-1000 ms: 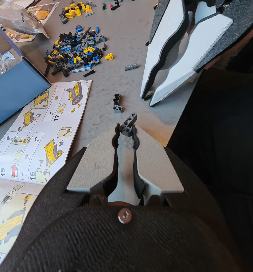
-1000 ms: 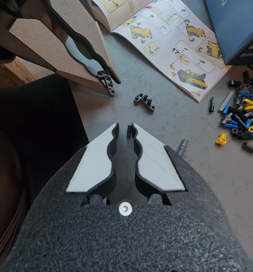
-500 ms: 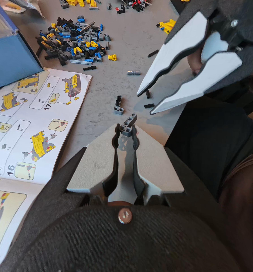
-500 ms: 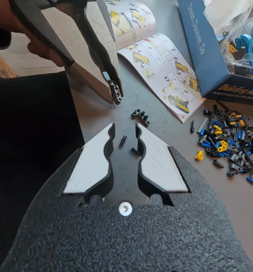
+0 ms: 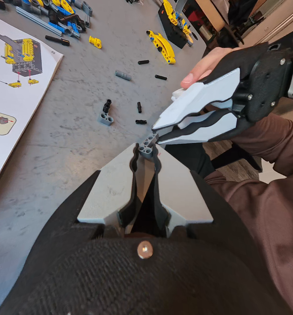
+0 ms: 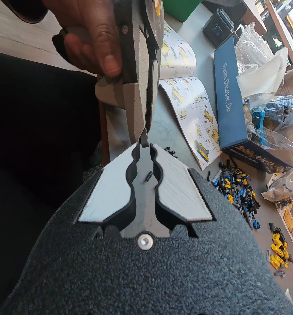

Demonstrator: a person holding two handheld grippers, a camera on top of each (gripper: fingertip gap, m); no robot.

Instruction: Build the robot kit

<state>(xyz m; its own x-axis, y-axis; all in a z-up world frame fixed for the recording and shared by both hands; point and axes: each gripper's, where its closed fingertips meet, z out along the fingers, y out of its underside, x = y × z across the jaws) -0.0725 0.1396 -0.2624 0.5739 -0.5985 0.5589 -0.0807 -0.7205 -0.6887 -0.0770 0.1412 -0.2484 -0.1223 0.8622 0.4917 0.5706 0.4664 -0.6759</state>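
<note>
The left gripper point(image 5: 145, 150) was clenched on a grey L-shaped beam with round holes point(image 5: 147, 145), pinching its short end between the fingertips while the long arm stuck out forward, lifted above the grey table point(image 5: 70, 153). The right gripper point(image 5: 156, 136) came in from the right, and its two white fingers point(image 5: 193, 100) had closed to a narrow gap around the far end of that same beam; in the right wrist view the dark tip of the piece sat between its tips point(image 6: 144, 144), though whether they actually pressed on it could not be told.

On the table just beyond lay a second grey L-beam with black pins in it point(image 5: 106, 114), a few loose black pins point(image 5: 139, 107) and a short grey connector point(image 5: 123, 75). Farther off were a yellow curved panel point(image 5: 161, 46) and a heap of blue, yellow and black parts point(image 6: 236, 187). An open instruction booklet point(image 5: 14, 81) lay to the left, with a blue box point(image 6: 227, 95) beside it.
</note>
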